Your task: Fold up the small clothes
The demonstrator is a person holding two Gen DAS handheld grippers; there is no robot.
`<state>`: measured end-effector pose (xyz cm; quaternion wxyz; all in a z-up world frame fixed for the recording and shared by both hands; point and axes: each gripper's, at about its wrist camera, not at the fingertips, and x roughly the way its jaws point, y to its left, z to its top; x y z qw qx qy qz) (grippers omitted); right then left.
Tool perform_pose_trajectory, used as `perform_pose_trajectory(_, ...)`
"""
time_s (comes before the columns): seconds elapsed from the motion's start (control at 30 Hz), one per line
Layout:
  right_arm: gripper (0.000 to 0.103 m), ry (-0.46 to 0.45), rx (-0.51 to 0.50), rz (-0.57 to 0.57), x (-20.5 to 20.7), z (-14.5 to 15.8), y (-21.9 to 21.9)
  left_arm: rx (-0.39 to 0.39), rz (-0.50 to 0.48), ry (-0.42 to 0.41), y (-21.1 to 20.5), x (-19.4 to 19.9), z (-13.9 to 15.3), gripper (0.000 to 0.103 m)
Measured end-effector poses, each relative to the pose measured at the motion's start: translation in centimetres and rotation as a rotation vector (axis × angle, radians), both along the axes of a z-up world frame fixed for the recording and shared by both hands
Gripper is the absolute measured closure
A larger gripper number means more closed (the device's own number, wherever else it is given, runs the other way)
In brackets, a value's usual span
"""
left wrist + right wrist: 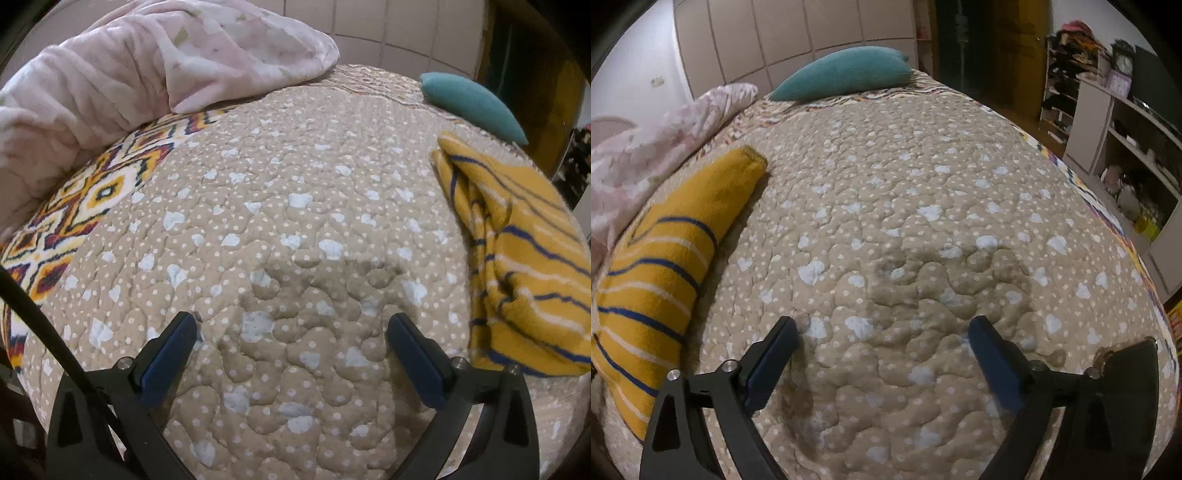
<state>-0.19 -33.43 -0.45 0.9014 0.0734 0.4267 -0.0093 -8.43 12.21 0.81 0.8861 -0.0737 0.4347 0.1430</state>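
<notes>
1. Black and blue, both of our claws stand spread wide with nothing between the pads: the left claw and the right claw each hang tilted down over bare quilt, gripping nothing.
2. Under both lies the beige quilt, padded and dotted with white spots and hearts; it covers the bed and looks soft enough to give under a pressing pad.
3. The task's thing is the yellow garment with blue and white stripes. From the left view it lies bunched just right of the left claw's right finger; from the right view it stretches along the left edge, its hem end toward the middle of the bed. So it sits between our two claws, and neither touches it.
4. We judge the step in hand to be the reach for the garment. To do it well we would turn each claw toward the cloth, come in low at an edge or corner, and pinch only the garment's layer, not the quilt beneath.
5. Spreading it flat on the open quilt first should make neat folds easier.
6. Further out, a pink blanket is heaped at the bed's side and a teal pillow rests at the far end; shelves stand beyond.
</notes>
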Motion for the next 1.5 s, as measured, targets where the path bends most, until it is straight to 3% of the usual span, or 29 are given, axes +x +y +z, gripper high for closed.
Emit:
perform_pose_trajectory(0.3, 0.001, 0.016, -0.052, 0.01, 0.4, -0.3, 1.0, 0.038, -0.009, 0.064, -0.6, 0.8, -0.3, 0.0)
perform_pose_trajectory(0.67, 0.001, 0.013, -0.065, 0.003, 0.3, -0.4, 1.2, 0.017, -0.008, 0.013, -0.2, 0.2, -0.4, 0.0)
perform_pose_trajectory(1.5, 0.001, 0.042, -0.099, -0.007, 0.3, 0.0, 1.7, 0.013, -0.009, 0.015, -0.3, 0.0, -0.4, 0.0)
